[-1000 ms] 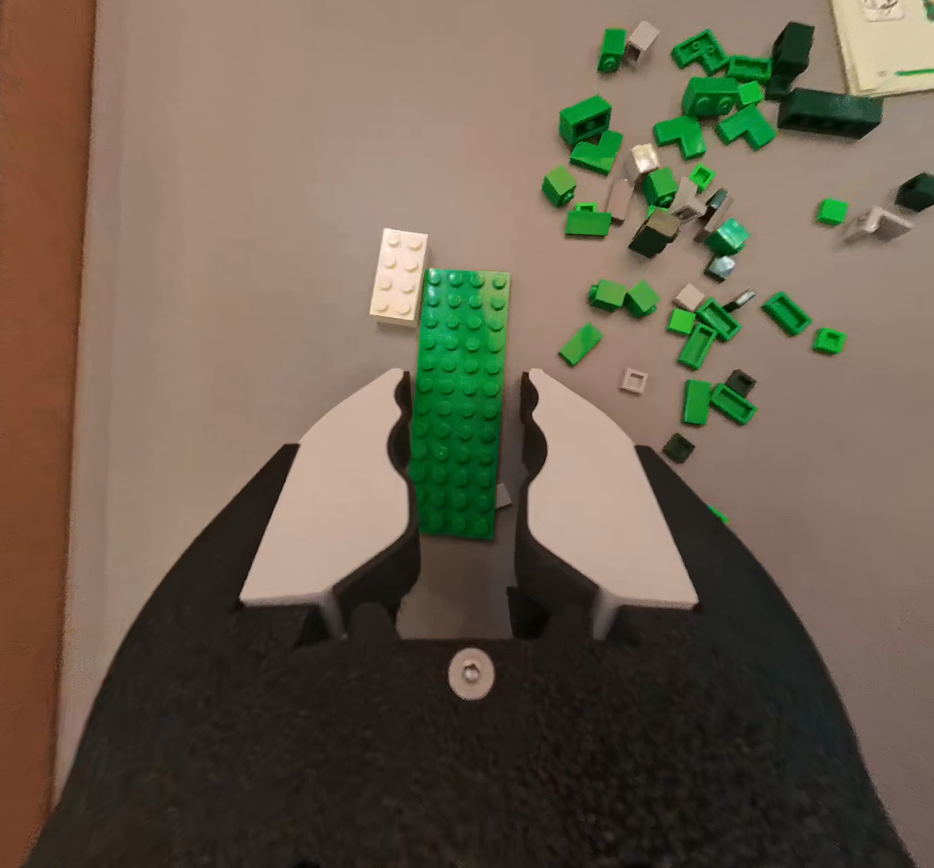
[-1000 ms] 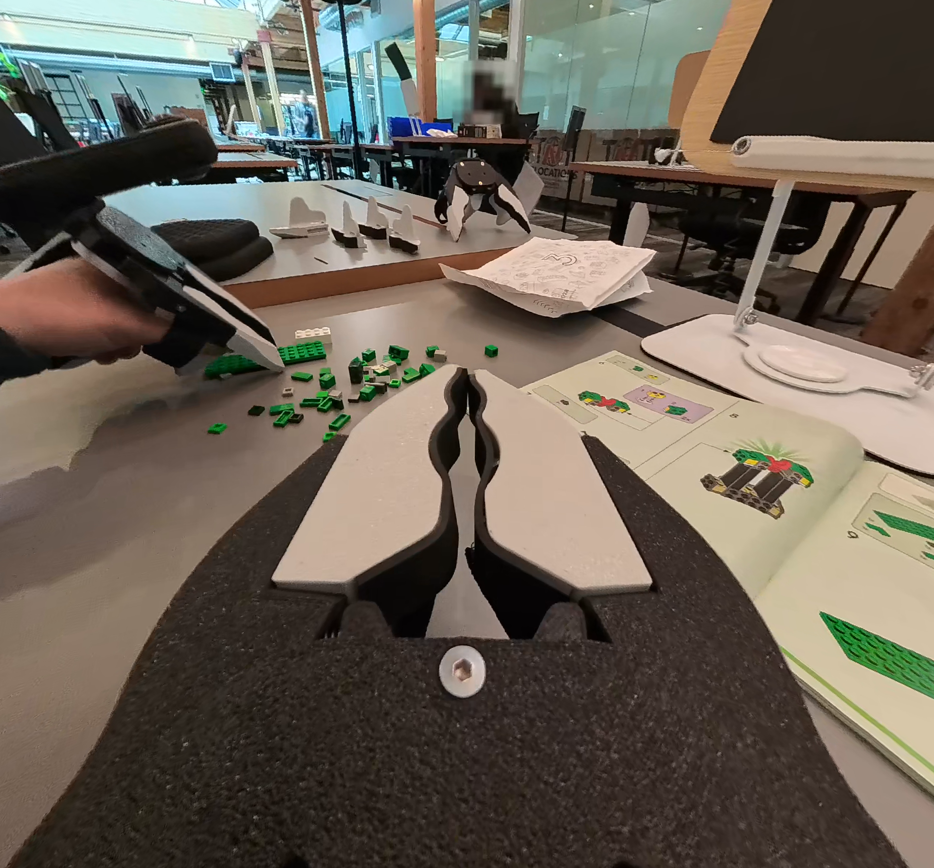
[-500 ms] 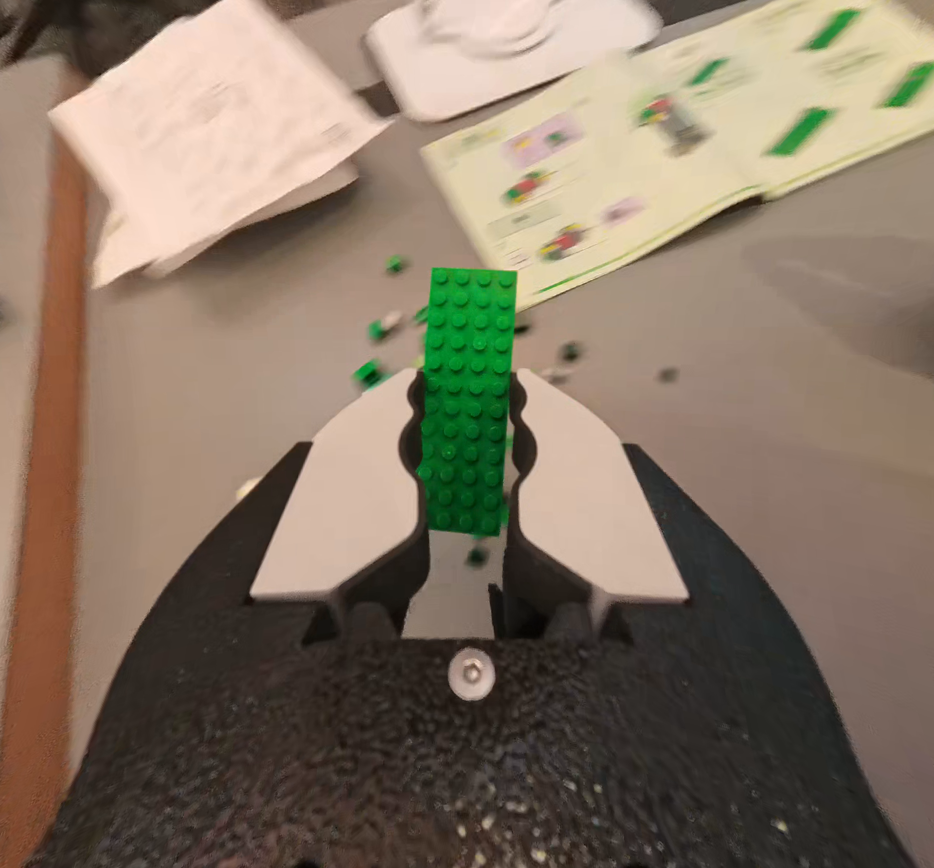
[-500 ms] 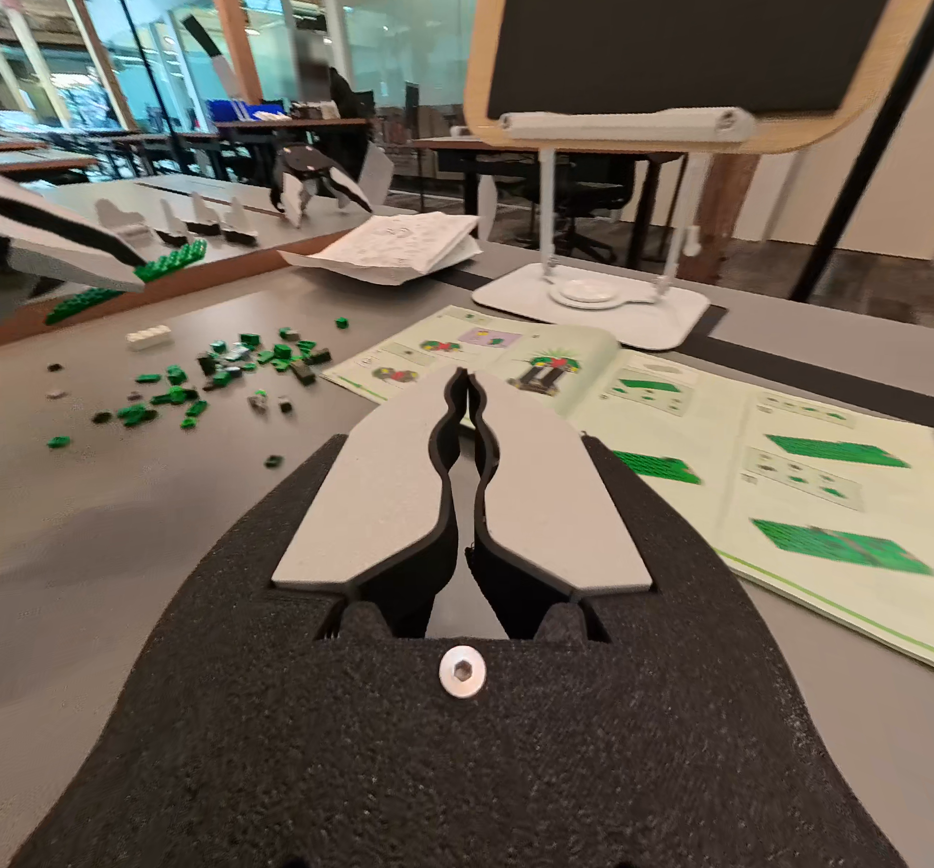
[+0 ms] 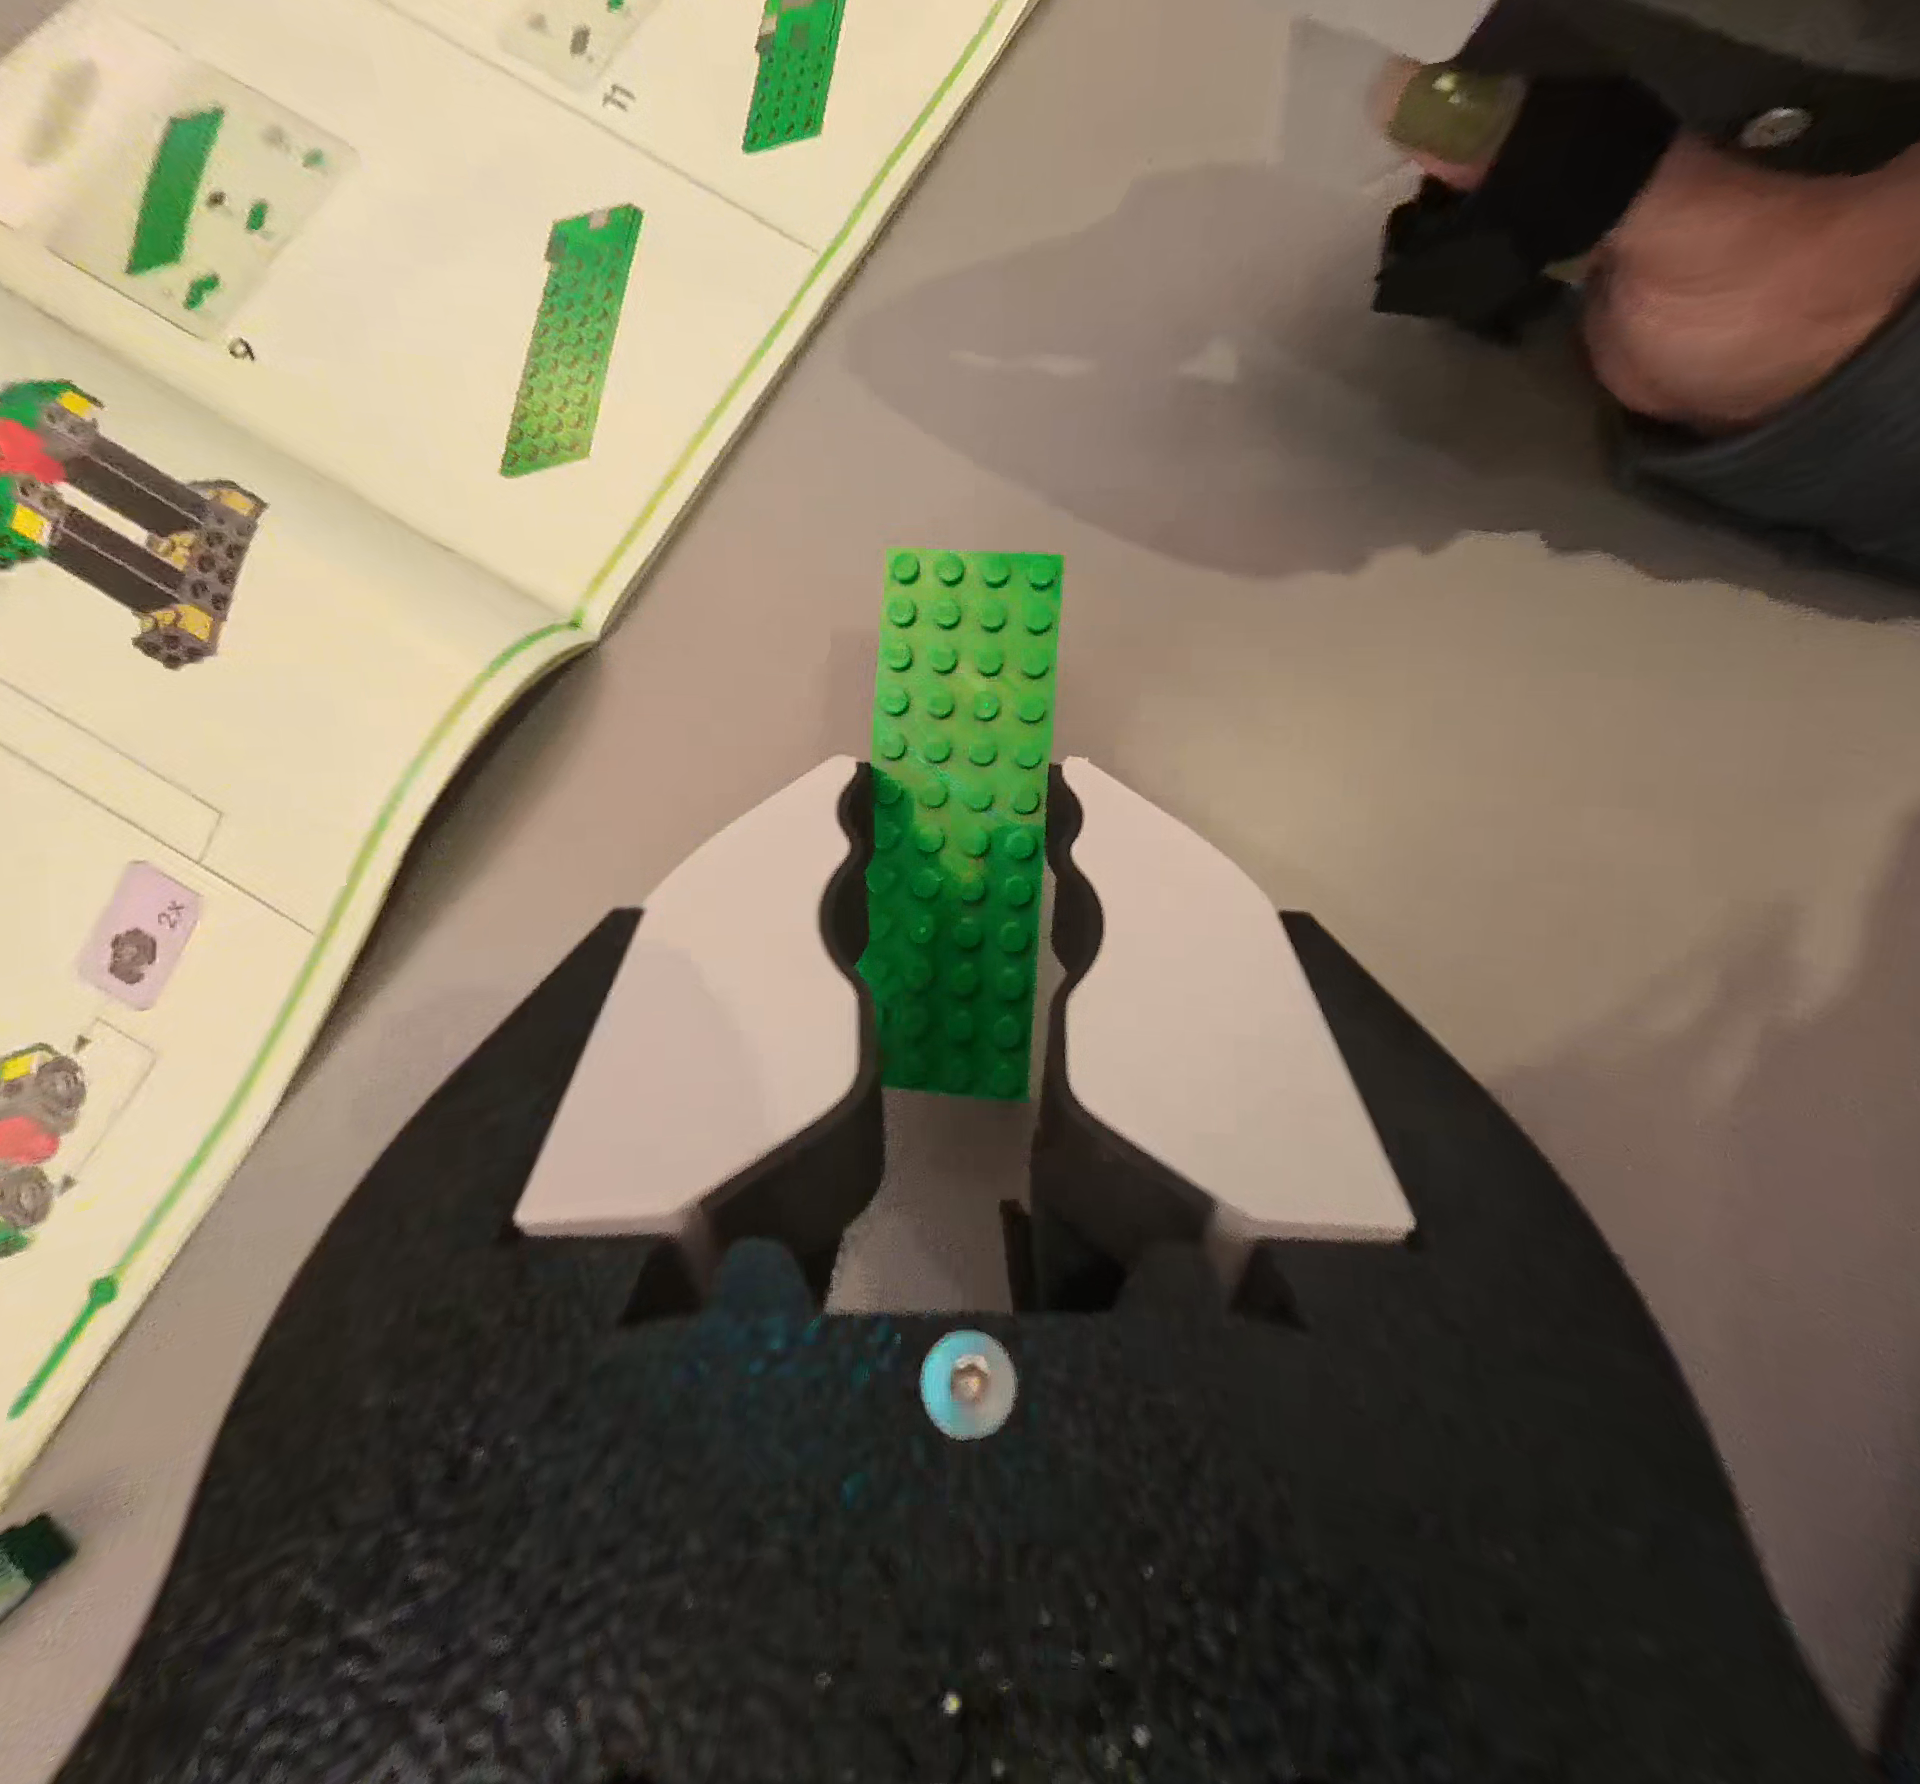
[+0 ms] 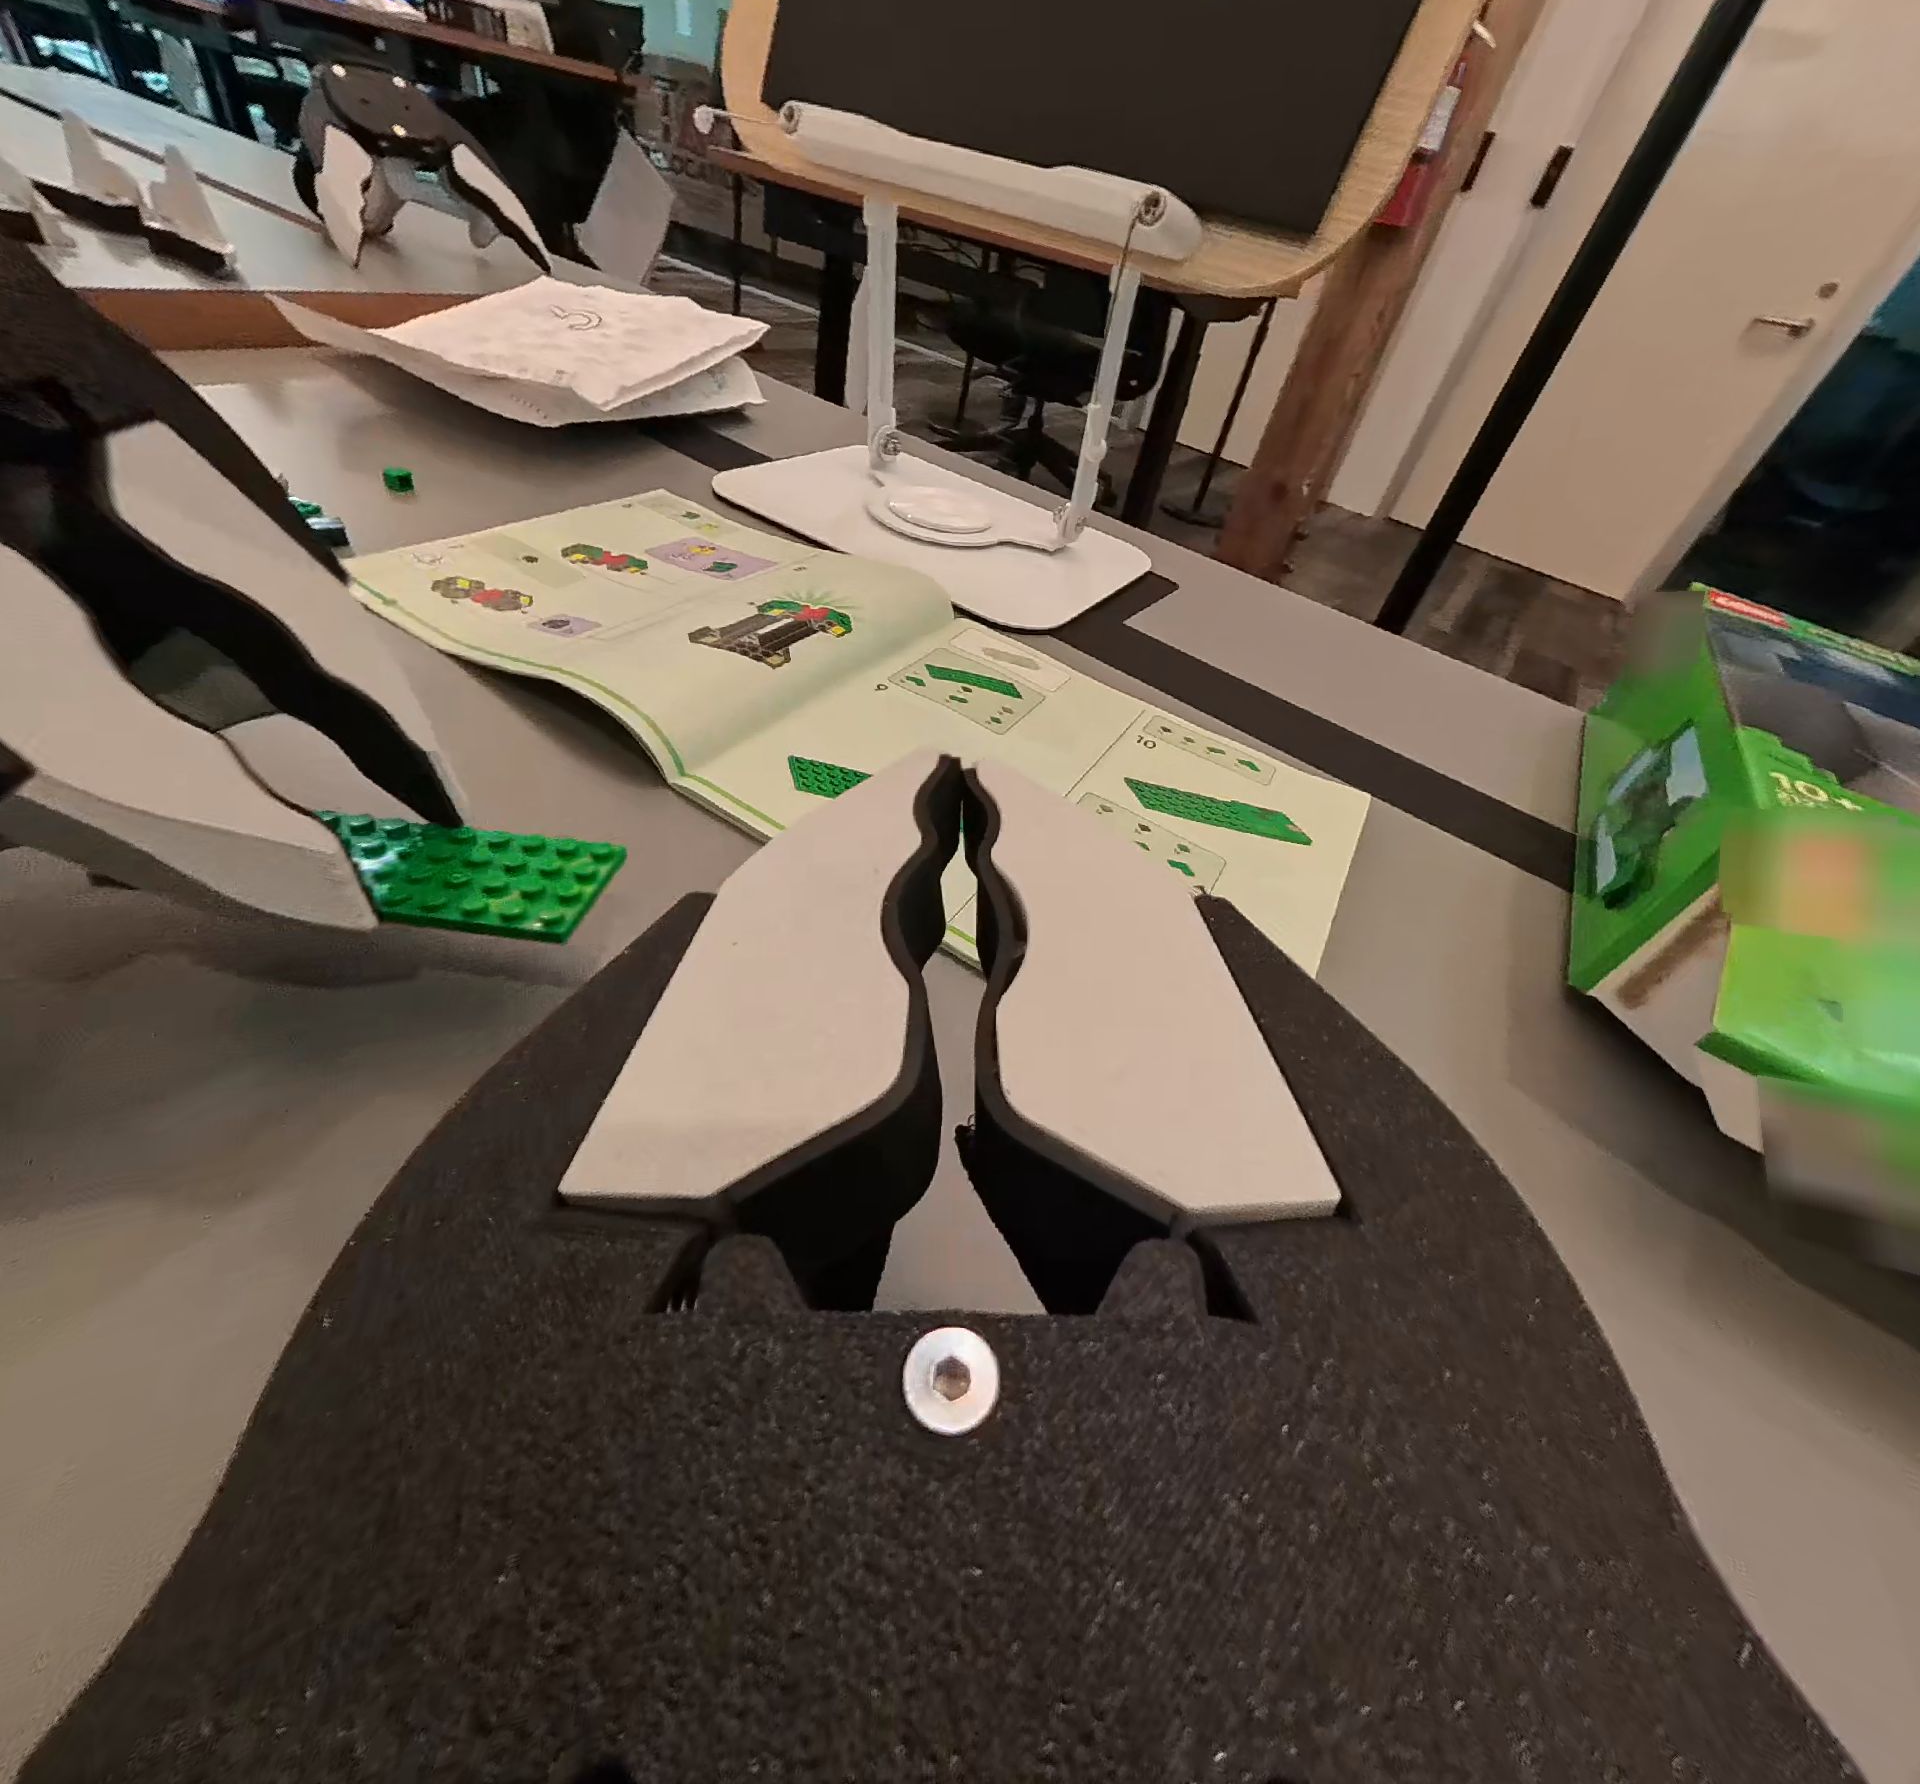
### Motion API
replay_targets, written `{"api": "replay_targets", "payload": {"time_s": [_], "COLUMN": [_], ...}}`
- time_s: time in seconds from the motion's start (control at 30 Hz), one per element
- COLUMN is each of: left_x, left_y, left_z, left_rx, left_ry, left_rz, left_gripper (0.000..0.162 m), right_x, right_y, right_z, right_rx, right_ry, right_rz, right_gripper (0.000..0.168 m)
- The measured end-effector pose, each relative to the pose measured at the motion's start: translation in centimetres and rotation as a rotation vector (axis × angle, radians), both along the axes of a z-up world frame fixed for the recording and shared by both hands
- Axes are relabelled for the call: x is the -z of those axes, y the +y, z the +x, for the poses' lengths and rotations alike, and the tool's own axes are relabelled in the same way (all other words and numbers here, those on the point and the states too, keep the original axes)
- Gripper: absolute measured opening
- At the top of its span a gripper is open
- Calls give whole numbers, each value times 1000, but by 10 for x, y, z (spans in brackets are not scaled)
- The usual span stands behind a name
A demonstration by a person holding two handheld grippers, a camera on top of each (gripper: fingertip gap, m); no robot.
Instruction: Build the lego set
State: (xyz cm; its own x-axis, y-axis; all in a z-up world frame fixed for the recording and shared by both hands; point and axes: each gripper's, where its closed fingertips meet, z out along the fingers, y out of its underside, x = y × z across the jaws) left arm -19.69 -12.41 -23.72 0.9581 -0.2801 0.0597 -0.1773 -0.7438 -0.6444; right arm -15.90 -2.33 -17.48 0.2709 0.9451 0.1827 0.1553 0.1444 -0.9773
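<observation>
Two grippers over a grey table (image 5: 1351,799): the left gripper (image 5: 961,778) clamps a long green plate (image 5: 966,695) pointing to 12 o'clock, open instruction booklet (image 5: 312,384) at 10 o'clock, while the nearby right gripper (image 6: 961,778) is closed, empty.

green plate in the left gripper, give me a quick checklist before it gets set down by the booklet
1. Grip: left gripper is shut on the green plate across its long edges: ok.
2. Plate attitude: roughly level, studs up: ok.
3. Landing spot: bare grey table ahead of the plate: ok.
4. Instruction booklet: plate is beside it, not over the pages: ok.
5. Right gripper: shut and empty, apart from the plate: ok.
6. Height above the table: cannot tell.
</observation>
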Motion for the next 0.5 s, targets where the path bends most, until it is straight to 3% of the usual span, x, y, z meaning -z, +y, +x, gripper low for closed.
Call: {"api": "replay_targets", "payload": {"time_s": [0.2, 0.5], "left_x": [11, 24], "left_y": [3, -4], "left_z": [4, 19], "left_rx": [-7, 163], "left_ry": [61, 88], "left_rz": [-51, -117], "left_gripper": [31, 31], "right_x": [0, 0], "right_y": [-5, -7], "right_z": [2, 3], "right_rx": [-42, -61], "right_ry": [11, 24], "right_rz": [-22, -35], "right_gripper": [0, 0]}}
